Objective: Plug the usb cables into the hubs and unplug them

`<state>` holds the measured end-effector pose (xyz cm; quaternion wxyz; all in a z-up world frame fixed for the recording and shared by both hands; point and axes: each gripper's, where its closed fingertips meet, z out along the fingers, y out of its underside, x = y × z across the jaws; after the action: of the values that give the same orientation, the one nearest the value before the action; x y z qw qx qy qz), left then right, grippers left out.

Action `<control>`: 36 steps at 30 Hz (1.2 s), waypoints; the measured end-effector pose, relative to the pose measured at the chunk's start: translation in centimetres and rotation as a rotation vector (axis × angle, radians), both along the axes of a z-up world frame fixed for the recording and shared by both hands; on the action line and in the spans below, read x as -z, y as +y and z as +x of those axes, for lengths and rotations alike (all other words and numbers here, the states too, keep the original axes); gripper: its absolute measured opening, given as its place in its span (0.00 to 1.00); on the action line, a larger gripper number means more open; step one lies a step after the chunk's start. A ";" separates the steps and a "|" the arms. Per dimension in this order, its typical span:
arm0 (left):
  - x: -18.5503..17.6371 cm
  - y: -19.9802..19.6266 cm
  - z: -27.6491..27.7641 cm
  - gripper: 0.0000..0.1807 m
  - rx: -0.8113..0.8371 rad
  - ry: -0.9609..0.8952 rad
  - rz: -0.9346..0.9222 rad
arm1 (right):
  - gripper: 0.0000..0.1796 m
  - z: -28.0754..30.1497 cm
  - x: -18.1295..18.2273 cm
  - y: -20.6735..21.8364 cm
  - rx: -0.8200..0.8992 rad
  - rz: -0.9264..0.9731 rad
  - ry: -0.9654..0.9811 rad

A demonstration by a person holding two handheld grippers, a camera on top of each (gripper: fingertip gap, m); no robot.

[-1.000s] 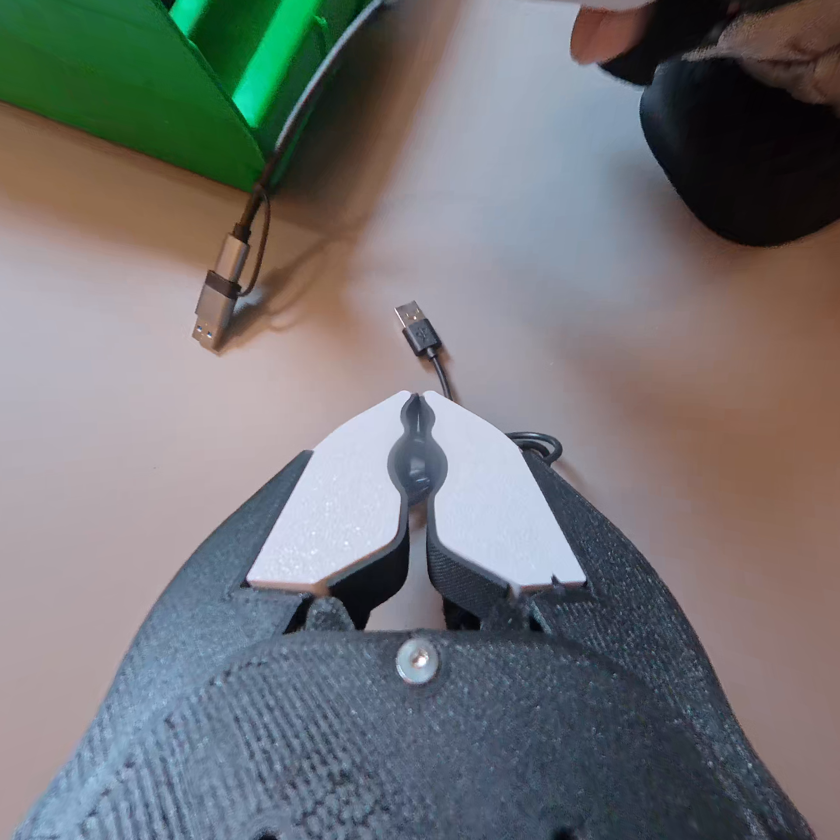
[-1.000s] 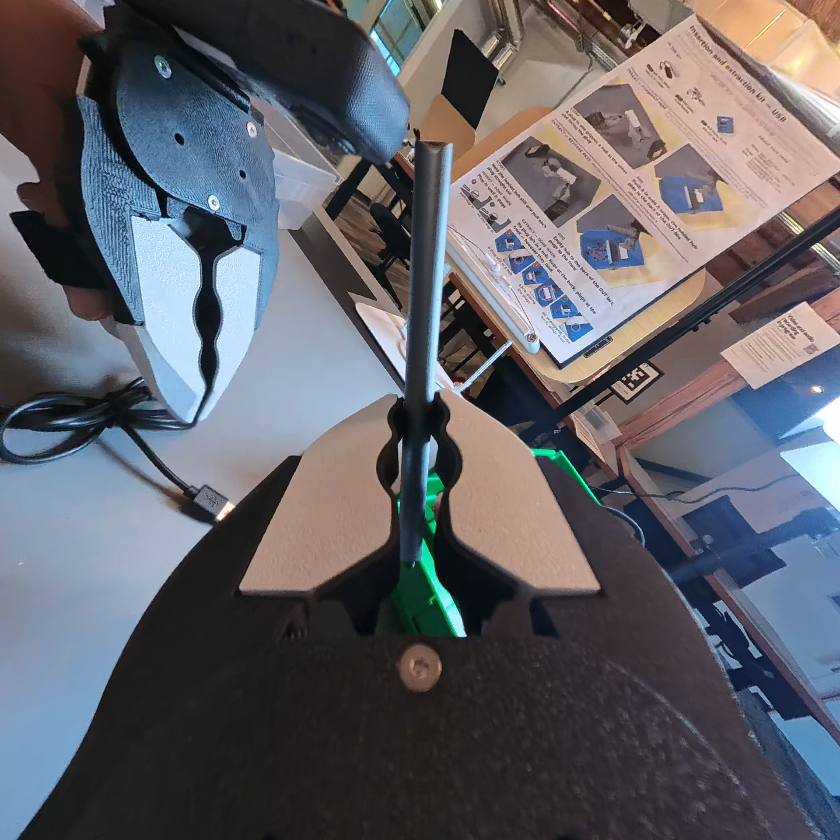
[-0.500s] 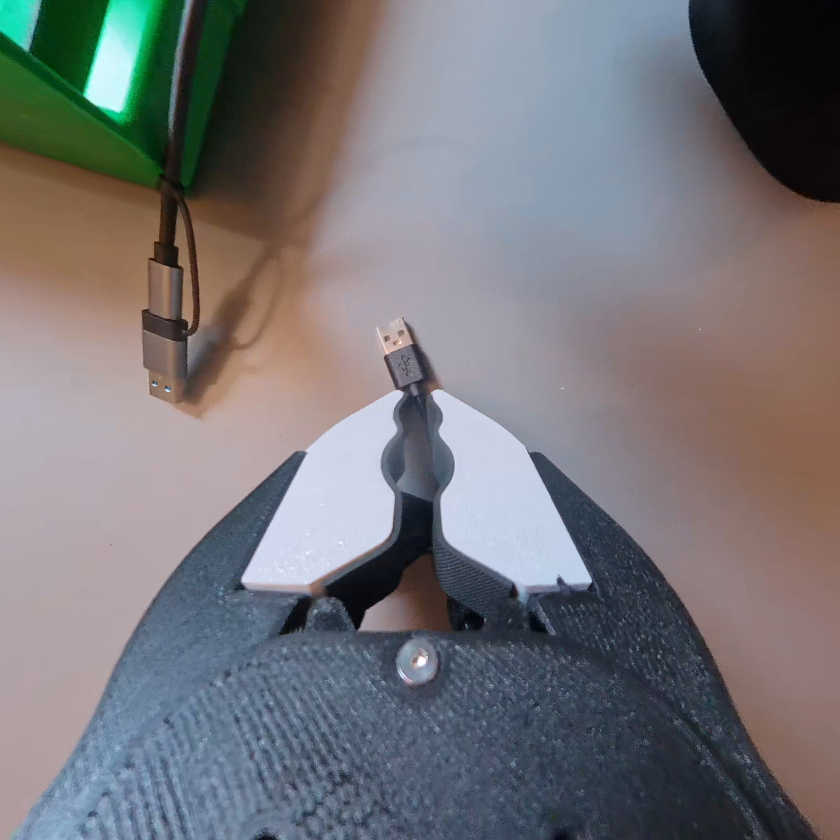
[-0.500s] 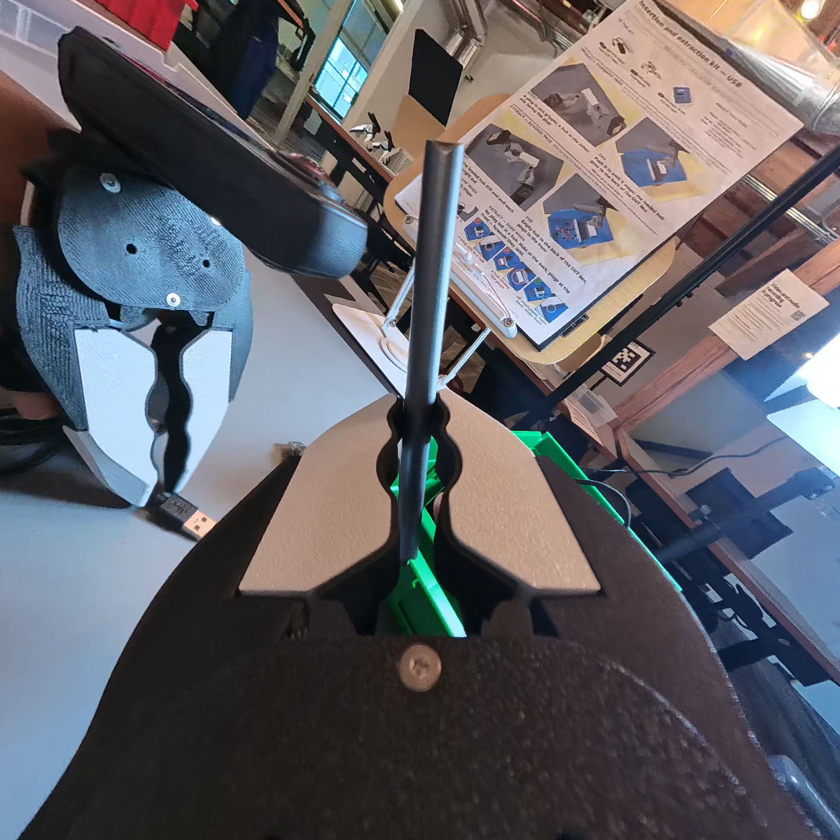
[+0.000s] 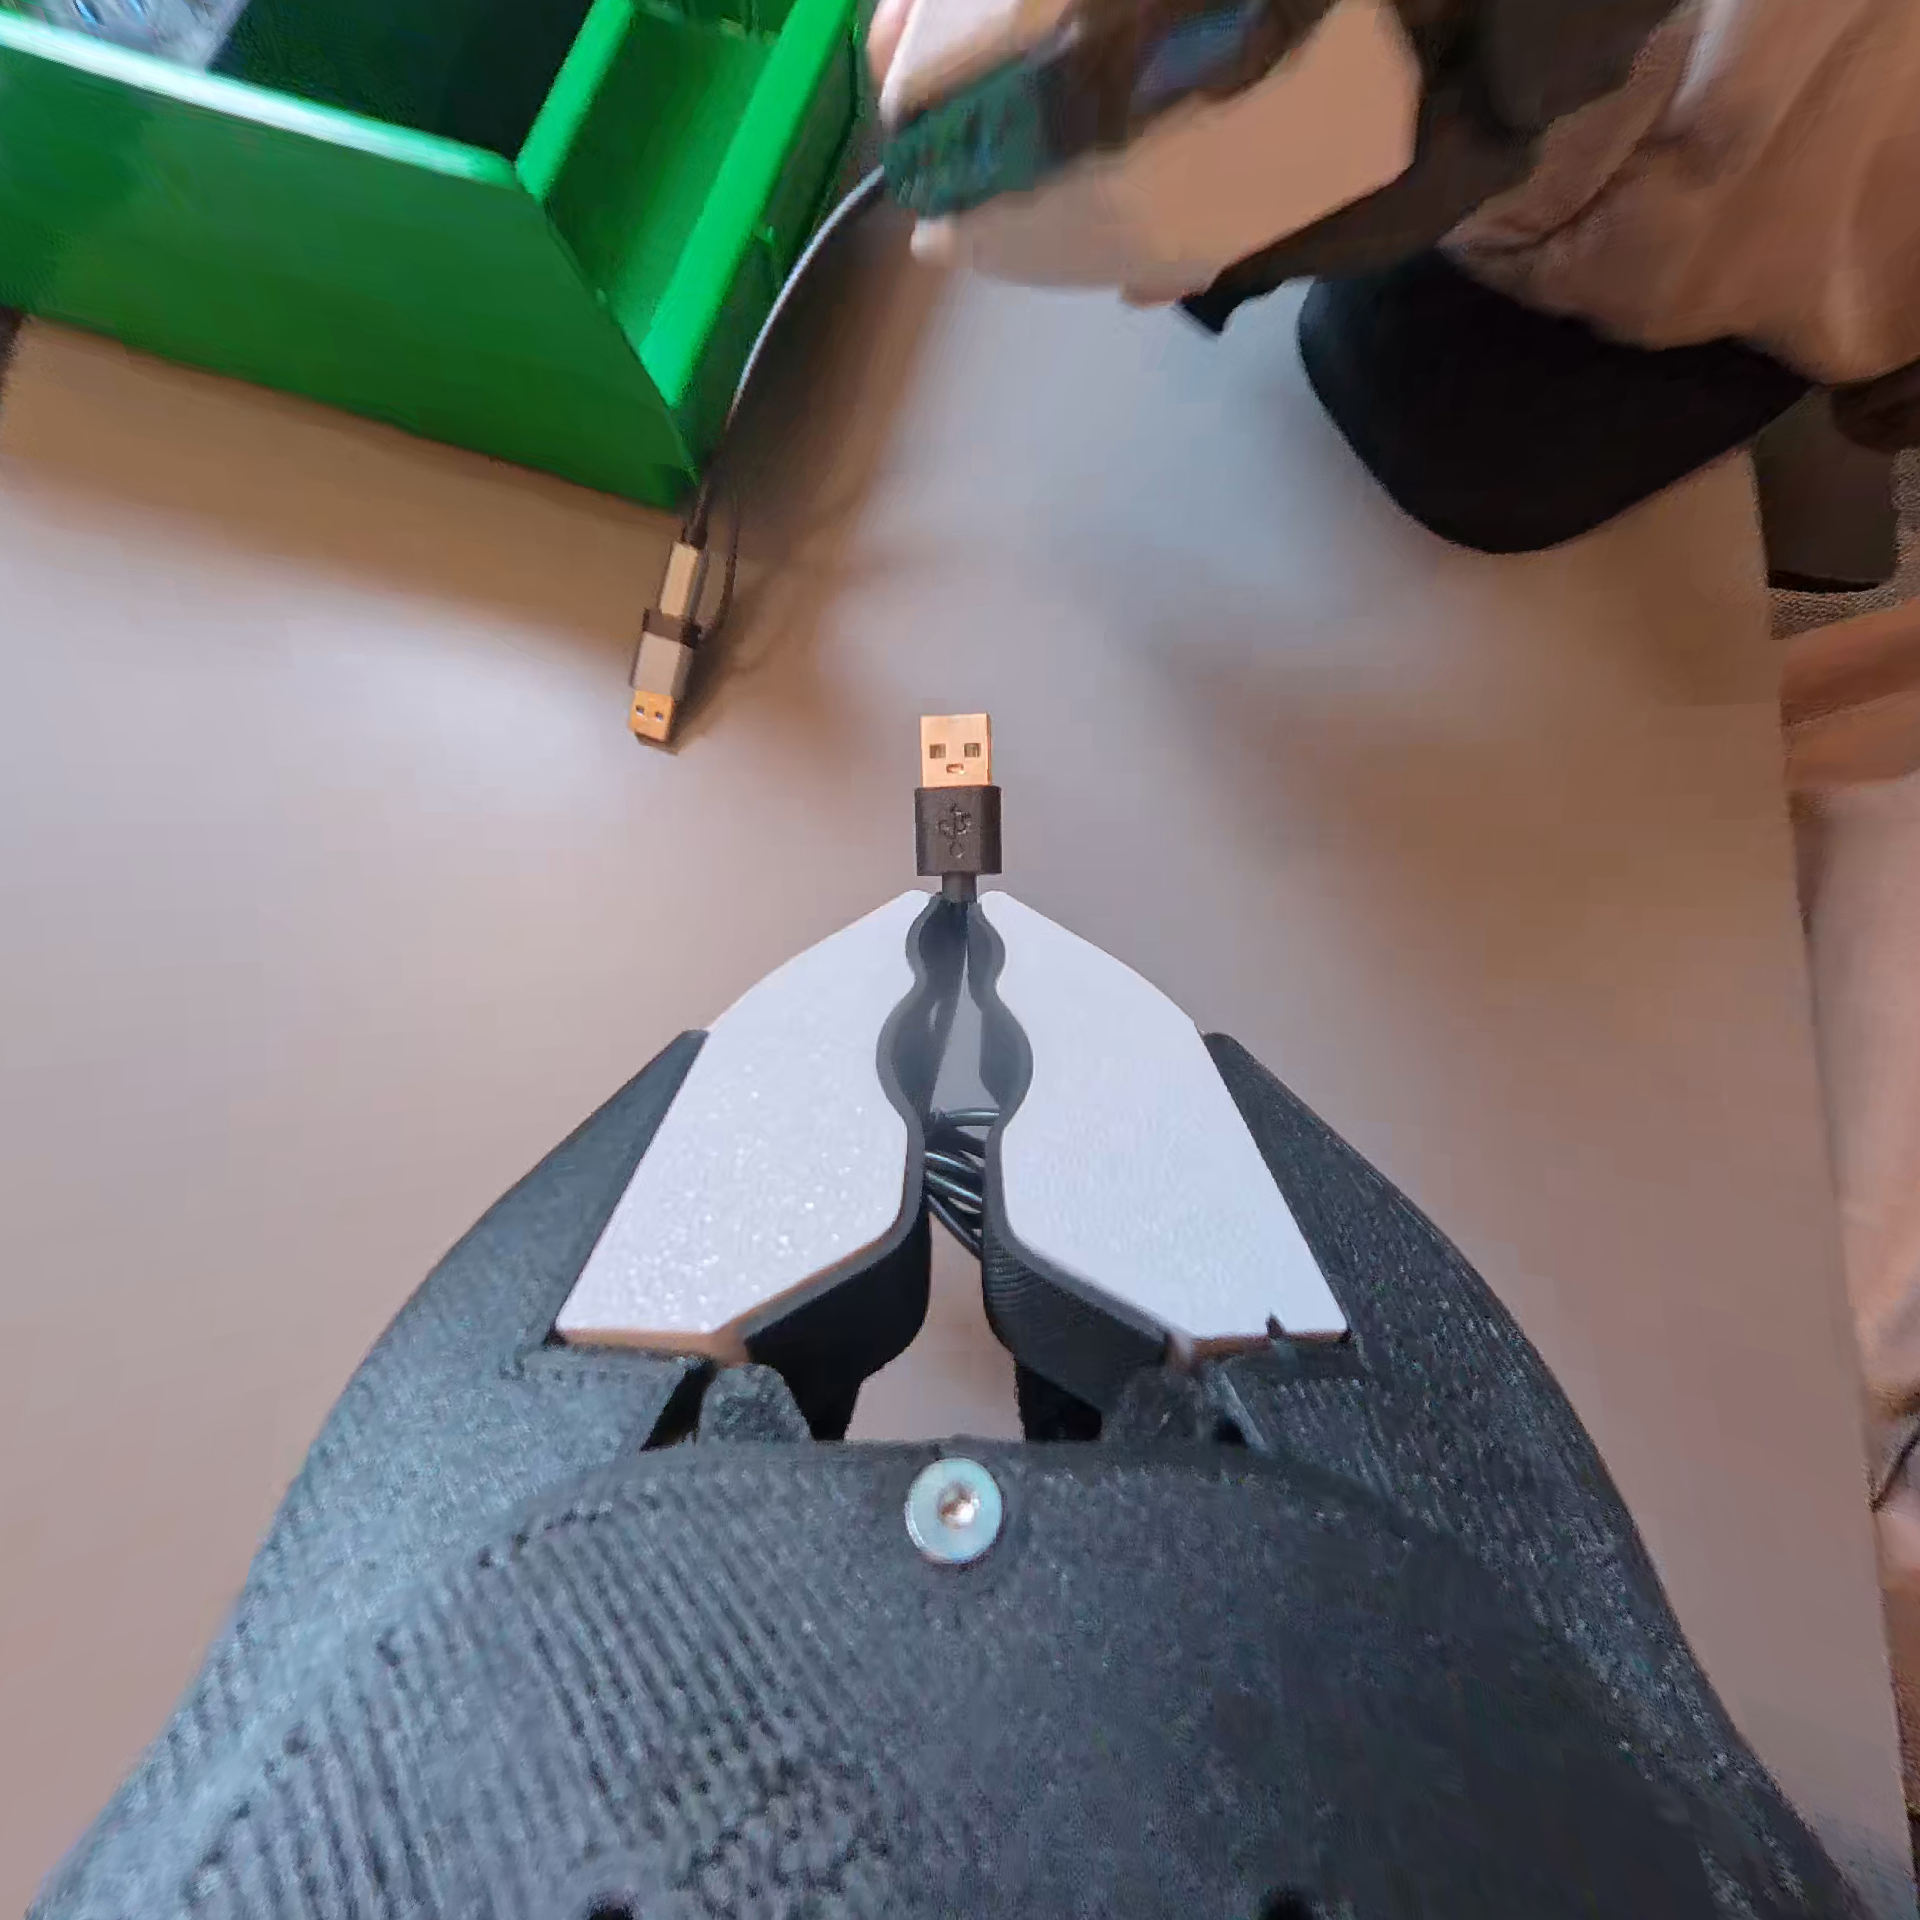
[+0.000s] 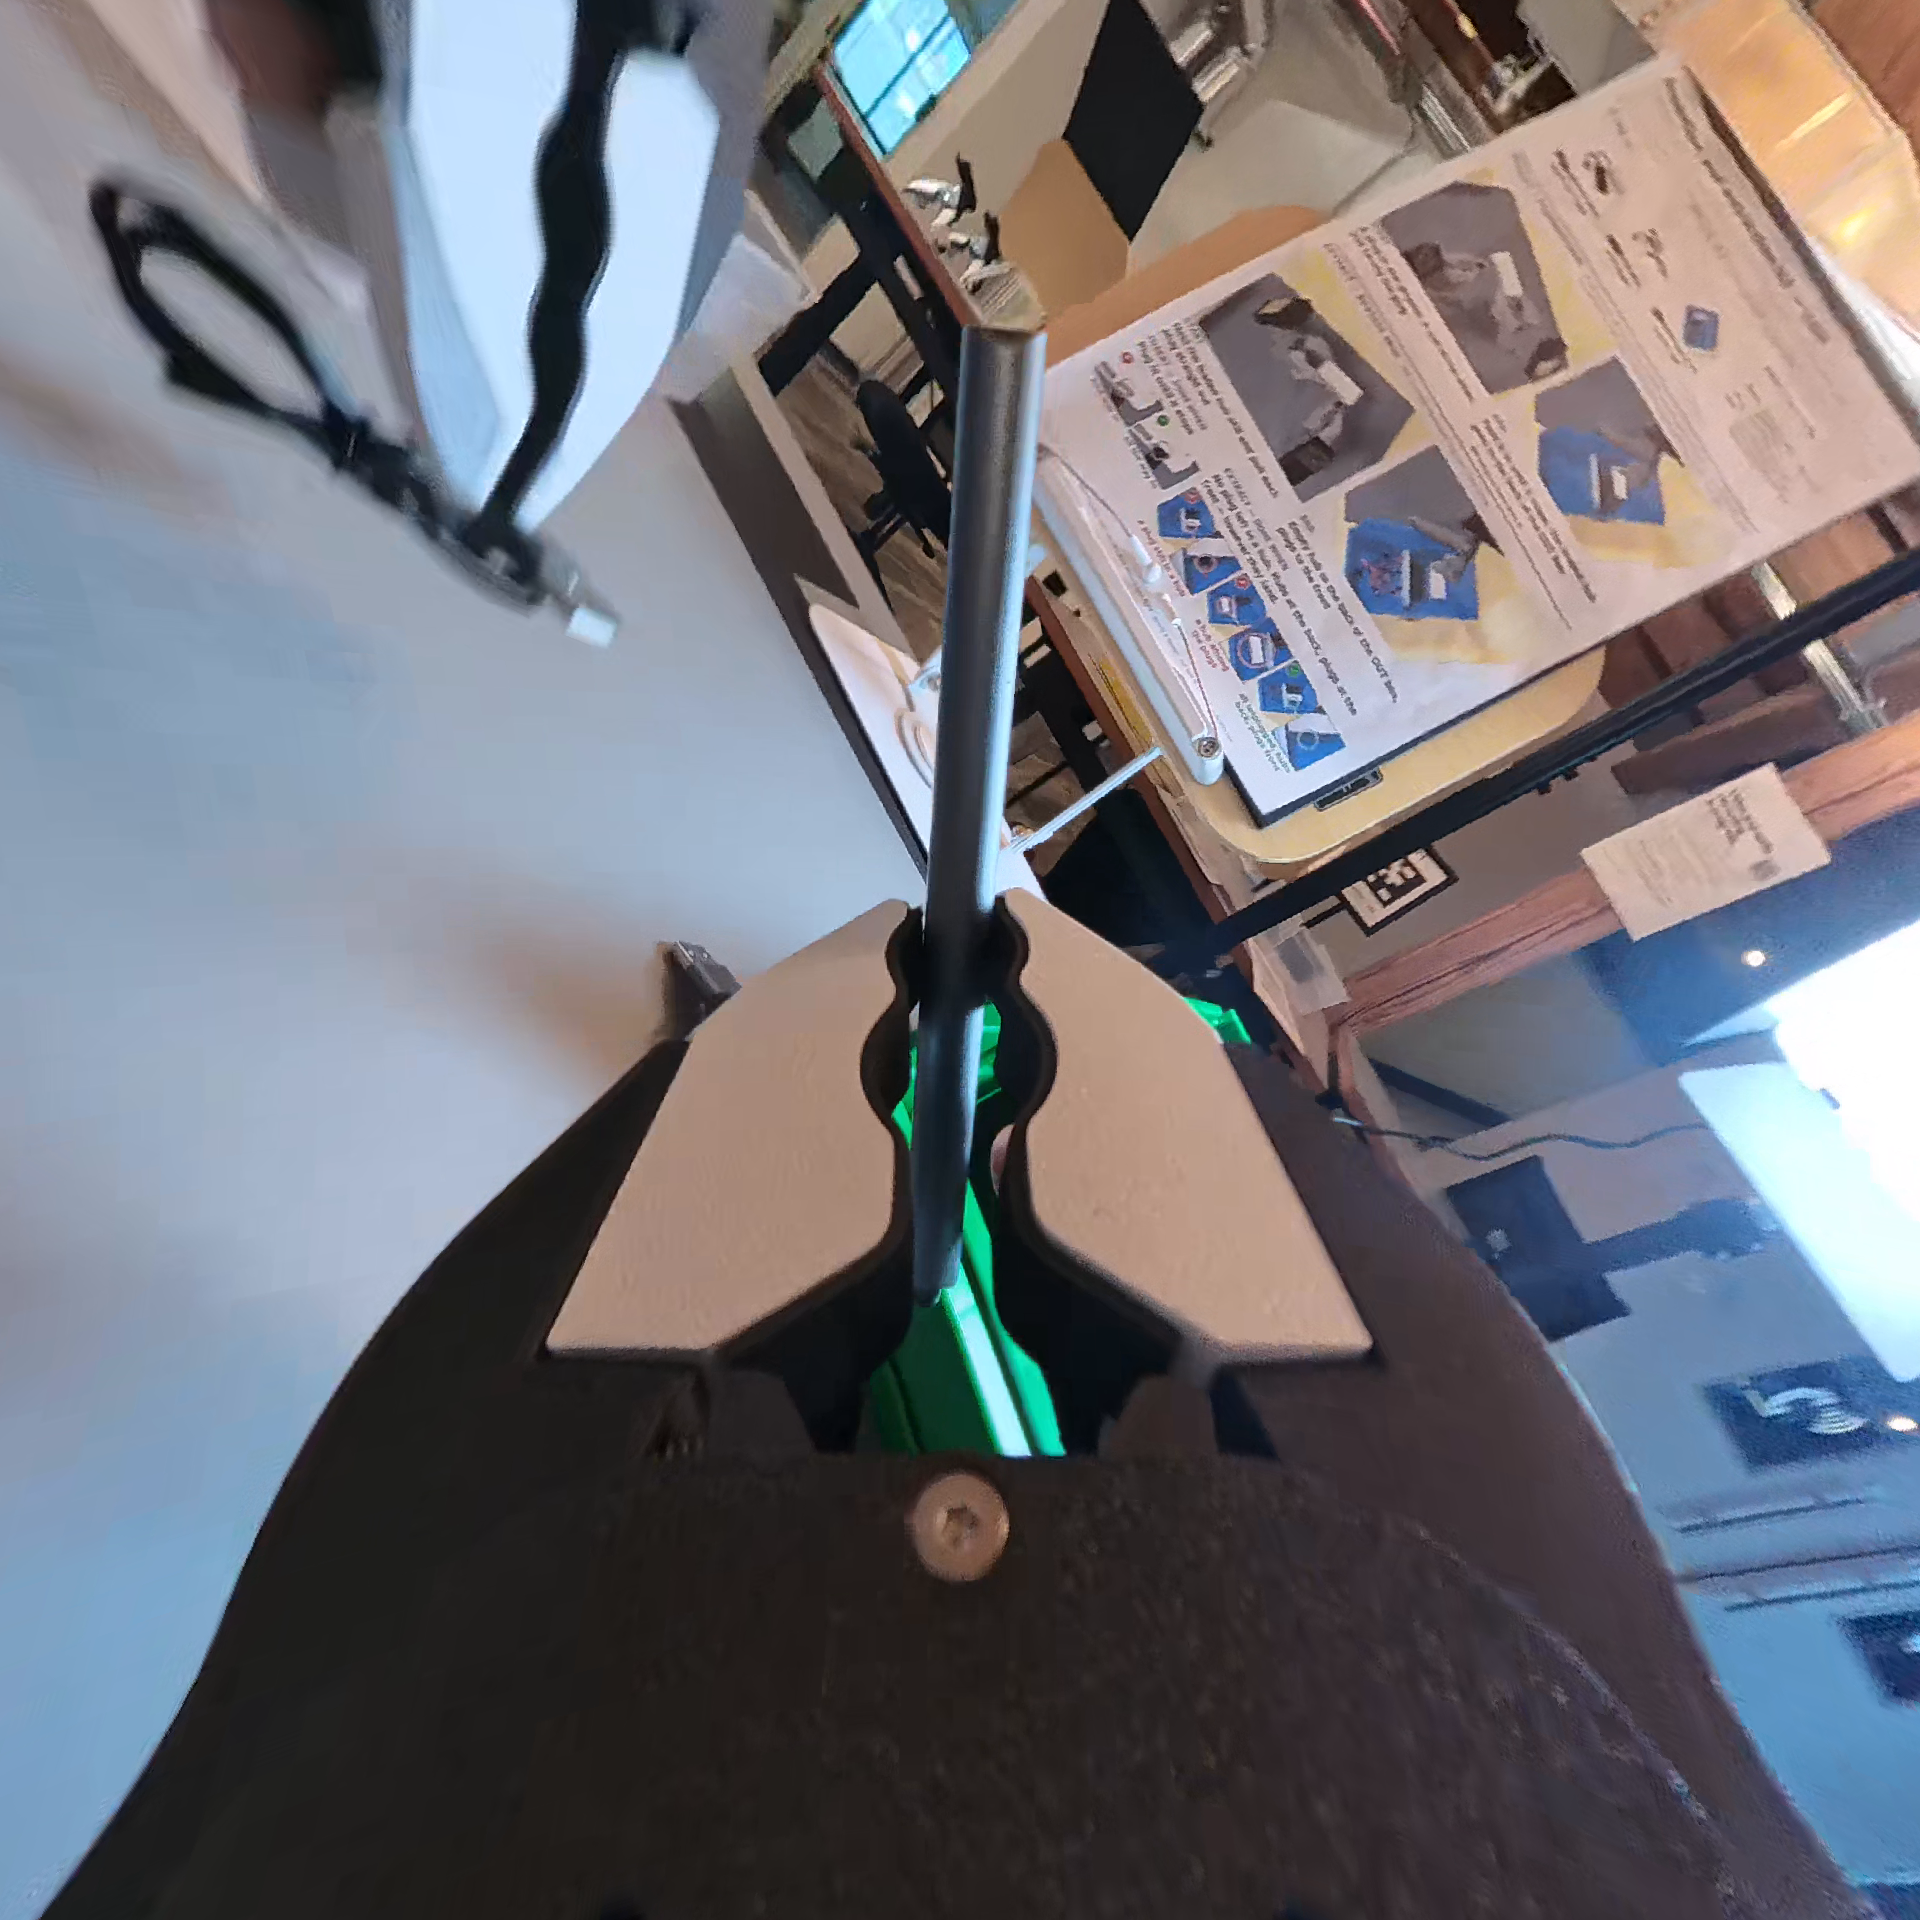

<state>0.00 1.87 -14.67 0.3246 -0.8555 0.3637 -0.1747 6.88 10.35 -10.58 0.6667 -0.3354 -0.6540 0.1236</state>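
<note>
The left gripper (image 5: 958,902) now has its jaws clamped on the black USB cable (image 5: 958,896) just behind the plug, so the USB-A plug (image 5: 957,795) juts straight out past the fingertips, metal end forward. Half a second ago the plug lay on the counter (image 5: 312,935) with the jaws only closing round the cable, and a second ago it lay askew just ahead of shut jaws. Now it appears lifted clear of the surface, though the left wrist view alone cannot settle the height. In the right wrist view the left gripper (image 6: 509,514) shows far left, blurred by motion, with the plug (image 6: 582,613) hanging off its tip and a cable loop (image 6: 197,301) trailing behind.

The right gripper (image 6: 961,909) has its jaws shut on a thin dark grey slab, seen edge-on, which is probably the hub (image 6: 977,644); it points up and away, and this hold matches the earlier frames. Below it lies the green compartment tray (image 6: 956,1361), also seen far left in the left wrist view (image 5: 312,260). A silver adapter plug (image 5: 665,665) rests on the counter just beside the tray's near corner, on a dark cord.

With plug and hub each gripped, pickup looks finished. Bringing the plug to a port on the hub is likely next, and no port is visible from here.
</note>
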 end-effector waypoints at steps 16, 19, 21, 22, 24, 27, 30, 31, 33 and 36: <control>-4.8 -2.4 1.4 0.02 0.109 -0.078 0.123 | 0.06 -0.8 1.5 -1.8 -0.004 0.243 -0.086; -4.7 -2.2 1.6 0.02 0.106 -0.082 0.118 | 0.06 -0.8 1.5 -1.9 -0.006 0.246 -0.087; -4.5 -2.2 1.7 0.02 0.107 -0.083 0.110 | 0.06 -0.8 1.6 -2.0 -0.009 0.246 -0.090; -4.4 -2.2 1.7 0.02 0.106 -0.080 0.109 | 0.06 -0.8 1.6 -2.0 -0.010 0.248 -0.091; -4.2 -2.0 1.7 0.02 0.100 -0.071 0.112 | 0.06 -0.9 1.7 -2.0 -0.010 0.250 -0.096; -4.0 -1.7 1.1 0.02 0.082 -0.047 0.126 | 0.06 -0.8 1.7 -1.8 -0.004 0.237 -0.093; -3.4 -1.6 0.5 0.02 0.068 -0.020 0.112 | 0.06 -0.6 1.4 -1.4 0.008 0.210 -0.079; -3.2 -1.7 0.4 0.02 0.073 -0.028 0.105 | 0.06 -0.6 1.3 -1.2 0.009 0.191 -0.070; -3.8 -2.5 1.4 0.02 0.131 -0.126 0.087 | 0.06 -0.4 0.9 -1.0 0.013 0.157 -0.046; -7.7 -5.9 4.4 0.02 0.381 -0.433 0.108 | 0.06 -0.1 -0.1 -0.9 0.005 0.080 0.007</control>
<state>4.39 -4.06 -6.95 0.4008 -0.6962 0.4489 -0.3913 6.82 9.48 -10.52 0.6822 -0.3098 -0.6552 0.0969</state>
